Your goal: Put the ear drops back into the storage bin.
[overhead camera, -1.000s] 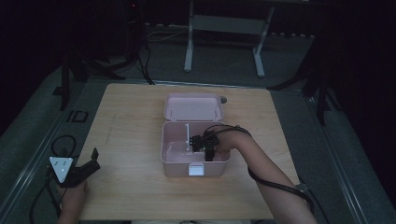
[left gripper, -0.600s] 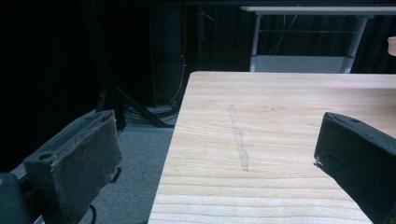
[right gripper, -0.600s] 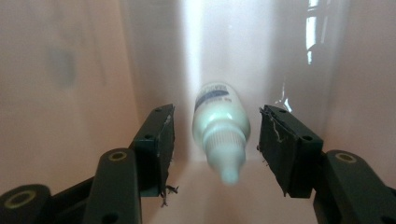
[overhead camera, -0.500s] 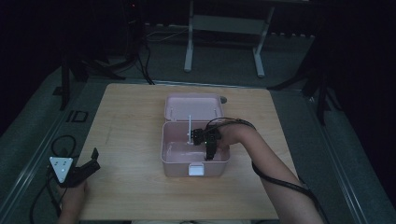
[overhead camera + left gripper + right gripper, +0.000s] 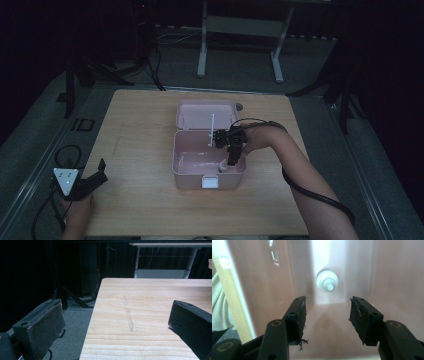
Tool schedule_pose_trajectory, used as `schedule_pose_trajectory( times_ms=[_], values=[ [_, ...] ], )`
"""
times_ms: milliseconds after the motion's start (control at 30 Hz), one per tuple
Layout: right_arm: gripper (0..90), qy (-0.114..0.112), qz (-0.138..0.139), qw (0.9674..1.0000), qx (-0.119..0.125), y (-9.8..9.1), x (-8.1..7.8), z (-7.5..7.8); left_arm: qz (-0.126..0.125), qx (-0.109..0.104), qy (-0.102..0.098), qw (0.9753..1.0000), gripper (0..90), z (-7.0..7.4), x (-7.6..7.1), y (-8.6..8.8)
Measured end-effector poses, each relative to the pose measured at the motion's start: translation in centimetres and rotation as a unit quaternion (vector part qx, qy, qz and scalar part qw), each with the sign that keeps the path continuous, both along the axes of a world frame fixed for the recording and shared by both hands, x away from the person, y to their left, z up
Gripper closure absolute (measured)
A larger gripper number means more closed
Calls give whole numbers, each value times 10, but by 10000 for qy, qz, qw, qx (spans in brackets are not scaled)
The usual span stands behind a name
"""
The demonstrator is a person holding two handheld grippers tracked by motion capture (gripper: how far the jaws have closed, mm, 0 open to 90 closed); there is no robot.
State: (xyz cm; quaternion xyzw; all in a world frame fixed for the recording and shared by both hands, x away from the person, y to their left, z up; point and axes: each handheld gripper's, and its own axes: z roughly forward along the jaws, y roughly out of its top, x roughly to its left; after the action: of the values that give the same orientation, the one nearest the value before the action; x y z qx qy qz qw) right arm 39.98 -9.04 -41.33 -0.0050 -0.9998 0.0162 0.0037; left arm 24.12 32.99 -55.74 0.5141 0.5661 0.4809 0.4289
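High view: the right gripper (image 5: 231,159) pointed down into the open pink box (image 5: 186,175) on the table (image 5: 135,150), above a small white object (image 5: 223,166) at the box's front right.

Left gripper view: the left gripper (image 5: 117,330) stood wide open, empty.

Right gripper view: jaws, having just been opening, stood apart and empty; the white object (image 5: 327,280) lay beyond them.

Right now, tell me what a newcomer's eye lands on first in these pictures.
First, the pink box standing open at the middle of the wooden table, its lid laid back on the far side. Next, the right gripper pointing down into the box, jaws apart with nothing between them, above a small white round-capped thing on the box floor. The left gripper rests open near the table's near left corner.
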Motion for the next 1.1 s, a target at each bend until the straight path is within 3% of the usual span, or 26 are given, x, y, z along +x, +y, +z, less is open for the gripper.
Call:
schedule_pose_trajectory(
  times_ms=[200,467,600,700,833,1100],
  values=[
    [426,-138,-10,9997,179,-13,-2,14,6,-2,-1,10000,4,0,0,0],
    [379,-334,-247,9984,396,-42,-2,34,8,5,5,10000,4,0,0,0],
    [290,-392,-441,9968,538,-59,0,41,15,3,5,10000,4,0,0,0],
    [177,-406,-425,9968,532,-70,0,42,17,-4,6,10000,4,0,0,0],
    [149,-350,-528,9954,720,-84,2,39,16,-9,8,10000,4,0,0,0],
    [152,-633,-991,9850,1263,-111,10,20,2,-19,15,10000,4,0,0,0]
  ],
)
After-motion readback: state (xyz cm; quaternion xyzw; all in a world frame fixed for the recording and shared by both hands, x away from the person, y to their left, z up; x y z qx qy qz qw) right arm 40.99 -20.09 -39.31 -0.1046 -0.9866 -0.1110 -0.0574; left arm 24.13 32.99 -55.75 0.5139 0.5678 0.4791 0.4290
